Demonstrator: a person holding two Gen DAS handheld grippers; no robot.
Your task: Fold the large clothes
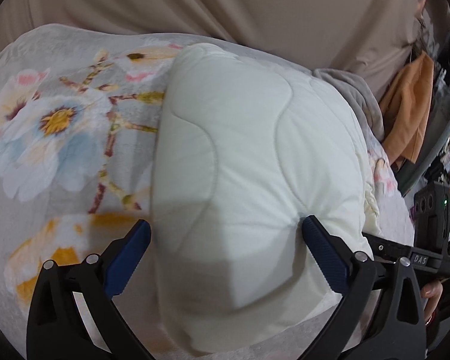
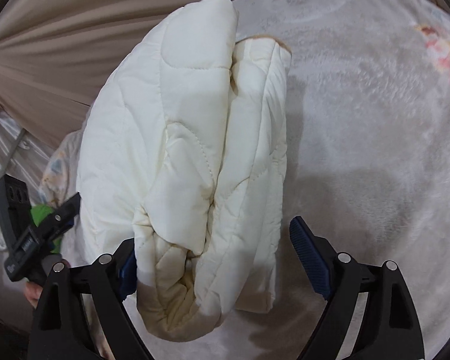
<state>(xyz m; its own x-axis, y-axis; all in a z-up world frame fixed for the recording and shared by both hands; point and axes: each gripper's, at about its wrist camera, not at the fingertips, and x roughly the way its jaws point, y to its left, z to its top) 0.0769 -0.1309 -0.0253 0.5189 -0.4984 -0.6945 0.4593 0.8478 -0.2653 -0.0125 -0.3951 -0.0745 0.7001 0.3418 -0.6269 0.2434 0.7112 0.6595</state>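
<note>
1. A cream-white quilted padded jacket [image 1: 240,156] lies folded into a thick bundle on a pale grey plush blanket printed with large blue, pink and yellow flowers [image 1: 54,126].
2. The blanket covers the bed; beige draped fabric [image 1: 225,3] hangs behind it.
3. The left gripper [image 1: 225,237] has its black arms and ribbed blue pads spread wide apart.
4. The near end of the jacket bundle sits between the left pads. The right-hand pad touches the bundle at a stitched crease; the left-hand pad stands just beside its edge. The bundle is not squeezed.
5. The right gripper [image 2: 213,249] also stands wide apart. Its right-hand pad is clear of the cloth, over bare blanket [image 2: 360,150].
6. Its left-hand pad is partly hidden behind the near rolled end of the jacket [image 2: 180,138], so contact on that side cannot be told.
7. In the right wrist view the jacket shows stacked folded layers, with a tan lining edge at the far end.
8. Each gripper appears at the edge of the other's view, on opposite sides of the bundle.
9. A grey cloth [image 1: 357,96] and an orange cloth [image 1: 408,114] lie beyond the far right side of the jacket in the left wrist view.
</note>
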